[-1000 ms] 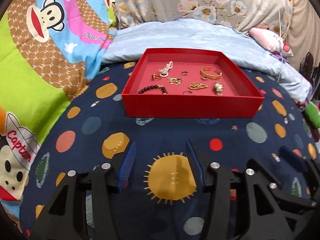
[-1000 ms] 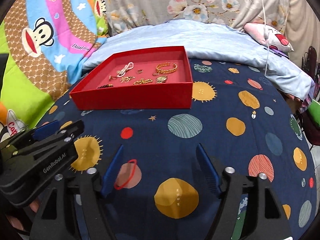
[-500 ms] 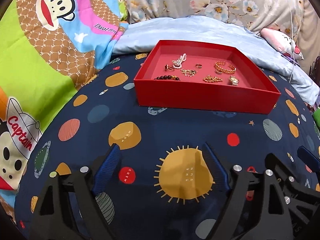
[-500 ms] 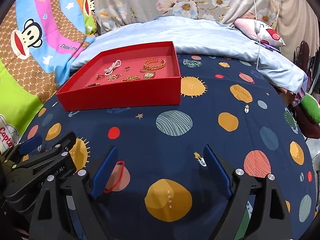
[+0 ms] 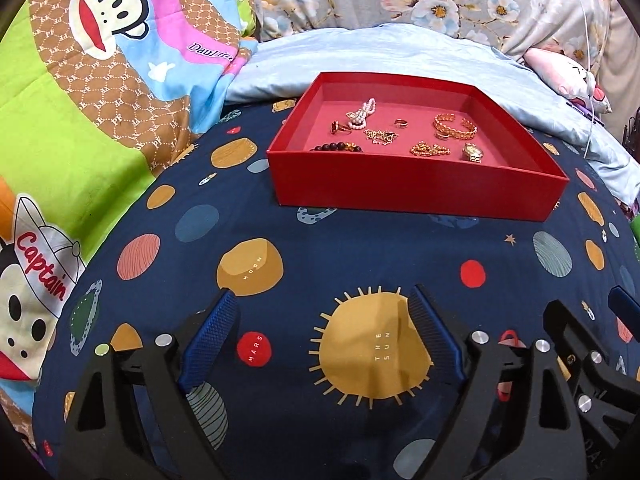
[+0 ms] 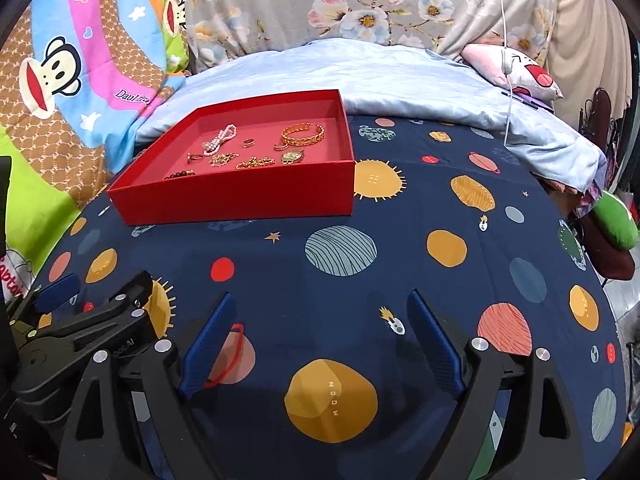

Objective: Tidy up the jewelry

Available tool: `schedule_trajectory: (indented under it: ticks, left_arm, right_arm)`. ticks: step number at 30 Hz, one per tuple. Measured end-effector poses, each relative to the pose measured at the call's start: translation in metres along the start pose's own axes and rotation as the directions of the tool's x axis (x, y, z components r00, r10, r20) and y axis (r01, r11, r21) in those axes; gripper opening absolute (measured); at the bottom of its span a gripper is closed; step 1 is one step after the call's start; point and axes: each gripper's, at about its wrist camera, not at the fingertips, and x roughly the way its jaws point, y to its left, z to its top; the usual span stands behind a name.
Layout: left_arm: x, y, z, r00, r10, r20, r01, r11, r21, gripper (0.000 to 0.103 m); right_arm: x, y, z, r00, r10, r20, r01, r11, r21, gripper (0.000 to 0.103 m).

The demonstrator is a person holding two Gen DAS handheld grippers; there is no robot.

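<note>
A red tray [image 5: 416, 188] [image 6: 240, 200] lies on the navy planet-print bedspread, well ahead of both grippers. In it lie a pearl bracelet [image 5: 362, 114] [image 6: 222, 139], a gold cuff [image 5: 454, 127] [image 6: 303, 135], a gold watch [image 5: 473, 153] [image 6: 291, 157], gold chains [image 5: 430, 149], rings [image 5: 401, 123] and a dark bead bracelet [image 5: 336, 147]. My left gripper [image 5: 320, 332] is open and empty above the sun print. My right gripper [image 6: 320, 336] is open and empty, with the left gripper's body [image 6: 80, 328] at its left.
A pale blue blanket [image 5: 400, 52] and floral pillows [image 6: 360, 4] lie behind the tray. A cartoon monkey quilt [image 5: 80, 92] covers the left side. A pink plush toy [image 6: 516, 68] and white cable [image 6: 505, 40] are at the back right. The bed edge drops off at right [image 6: 612, 264].
Both grippers have pulled back from the tray and opened wider. The left view has swung so the tray sits further right and farther away.
</note>
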Motion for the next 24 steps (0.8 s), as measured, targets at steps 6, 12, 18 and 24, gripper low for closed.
schedule_trajectory:
  ticks: [6, 12, 18, 24]
  left_arm:
    - [0.0006, 0.0000, -0.0001, 1.000, -0.002, -0.004, 0.002, 1.000, 0.001, 0.085]
    - [0.0008, -0.0003, 0.0001, 1.000, -0.002, -0.005, 0.002, 1.000, 0.003, 0.085]
    - [0.0011, -0.0005, -0.0002, 1.000, -0.002, -0.003, 0.002, 1.000, 0.005, 0.085]
    - [0.0008, -0.0009, -0.0001, 1.000, 0.000, -0.003, 0.000, 1.000, 0.006, 0.085]
  right_arm:
    - [0.0003, 0.0002, 0.0002, 1.000, 0.002, 0.000, -0.002, 1.000, 0.001, 0.086]
    - [0.0005, 0.0005, 0.0000, 1.000, 0.002, -0.001, -0.002, 1.000, 0.003, 0.086]
    - [0.0005, 0.0005, 0.0001, 1.000, 0.004, 0.001, -0.004, 1.000, 0.004, 0.086]
    - [0.0001, 0.0004, 0.0001, 1.000, 0.004, 0.001, -0.004, 1.000, 0.005, 0.086]
